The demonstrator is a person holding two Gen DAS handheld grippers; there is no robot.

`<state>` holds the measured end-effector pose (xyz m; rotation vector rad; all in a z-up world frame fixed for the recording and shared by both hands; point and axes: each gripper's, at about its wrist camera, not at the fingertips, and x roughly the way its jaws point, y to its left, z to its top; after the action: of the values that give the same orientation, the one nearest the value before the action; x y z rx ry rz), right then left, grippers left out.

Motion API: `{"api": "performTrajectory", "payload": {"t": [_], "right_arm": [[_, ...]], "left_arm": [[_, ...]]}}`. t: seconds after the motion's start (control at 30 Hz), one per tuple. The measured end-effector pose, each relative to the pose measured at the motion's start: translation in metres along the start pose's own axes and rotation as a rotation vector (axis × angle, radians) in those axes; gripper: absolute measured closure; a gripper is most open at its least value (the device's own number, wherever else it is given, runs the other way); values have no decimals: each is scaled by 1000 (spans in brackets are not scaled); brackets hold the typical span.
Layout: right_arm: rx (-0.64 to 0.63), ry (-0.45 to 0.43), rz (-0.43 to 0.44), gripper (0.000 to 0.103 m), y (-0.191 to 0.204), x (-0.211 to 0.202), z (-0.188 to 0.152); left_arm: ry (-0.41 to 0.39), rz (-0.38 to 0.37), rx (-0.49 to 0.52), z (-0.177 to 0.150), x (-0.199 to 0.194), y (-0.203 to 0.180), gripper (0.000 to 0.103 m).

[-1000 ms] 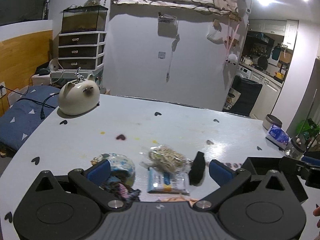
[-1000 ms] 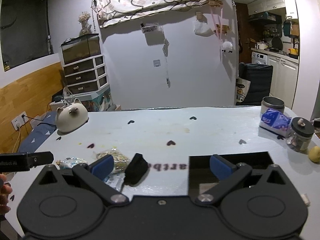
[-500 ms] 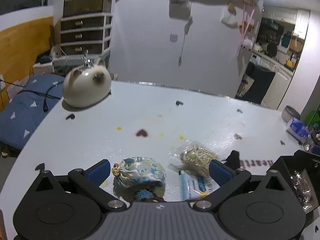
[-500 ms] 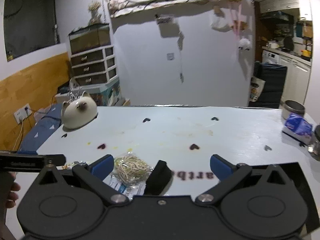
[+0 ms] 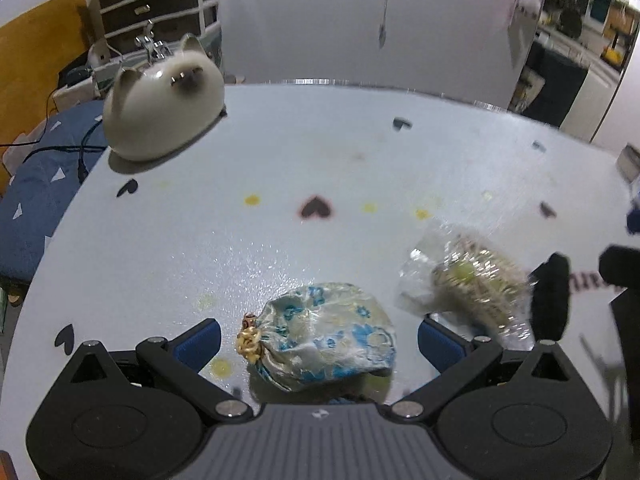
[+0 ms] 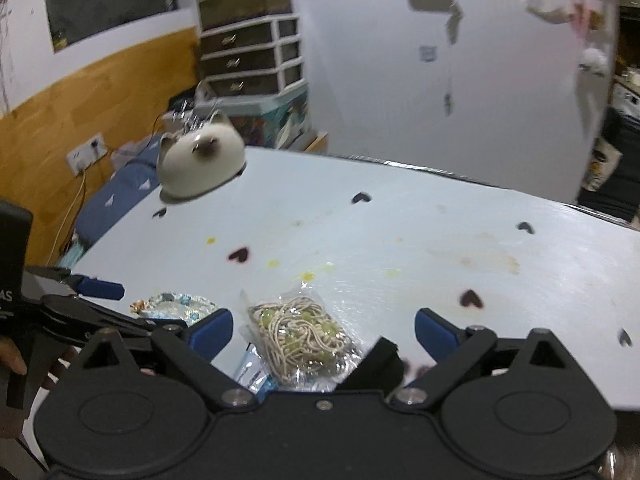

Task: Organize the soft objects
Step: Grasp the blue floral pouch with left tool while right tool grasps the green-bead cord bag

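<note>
A pale satin pouch with blue flowers and a gold tie [image 5: 324,336] lies on the white table between the open jaws of my left gripper [image 5: 319,339]. It also shows in the right wrist view [image 6: 180,304]. A clear bag of tan cords [image 6: 300,336] lies between the open jaws of my right gripper [image 6: 323,331]; in the left wrist view it lies right of the pouch [image 5: 472,284]. A black soft item [image 6: 380,364] lies beside the bag, and also shows in the left wrist view [image 5: 552,296]. A blue-and-white packet [image 6: 252,372] lies under the bag.
A cream cat-shaped ceramic [image 5: 164,116] stands at the table's far left corner. The table [image 5: 320,160] has heart stickers and yellow stains. A dark box edge [image 5: 628,320] is at the right. A blue bed [image 5: 36,200] lies left, below the table.
Both grippers have moved forward and down toward the table. The pouch now lies between the left jaws and the cord bag between the right jaws. Both stayed open.
</note>
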<state>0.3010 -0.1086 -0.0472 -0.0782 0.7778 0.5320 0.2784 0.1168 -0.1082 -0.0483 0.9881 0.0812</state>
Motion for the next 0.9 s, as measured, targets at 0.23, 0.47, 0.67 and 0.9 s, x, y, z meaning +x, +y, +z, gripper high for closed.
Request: {"api": "performTrajectory", "payload": {"t": [0.23,0.47,0.67,0.9], "right_arm": [[-90,94,67,5,0,50,13],[-185,221,195,5,-2,99,19],[-232,329,262,10,-6,128,19],[-184,372,303,32,-4,135,15]], "left_arm": [[52,-6,3,1,21,0,6],[87,-20,3,1,29,7,16],[111,-57,-28,2,34,12,22],[93,-96,-80,1,29,17,38]]}}
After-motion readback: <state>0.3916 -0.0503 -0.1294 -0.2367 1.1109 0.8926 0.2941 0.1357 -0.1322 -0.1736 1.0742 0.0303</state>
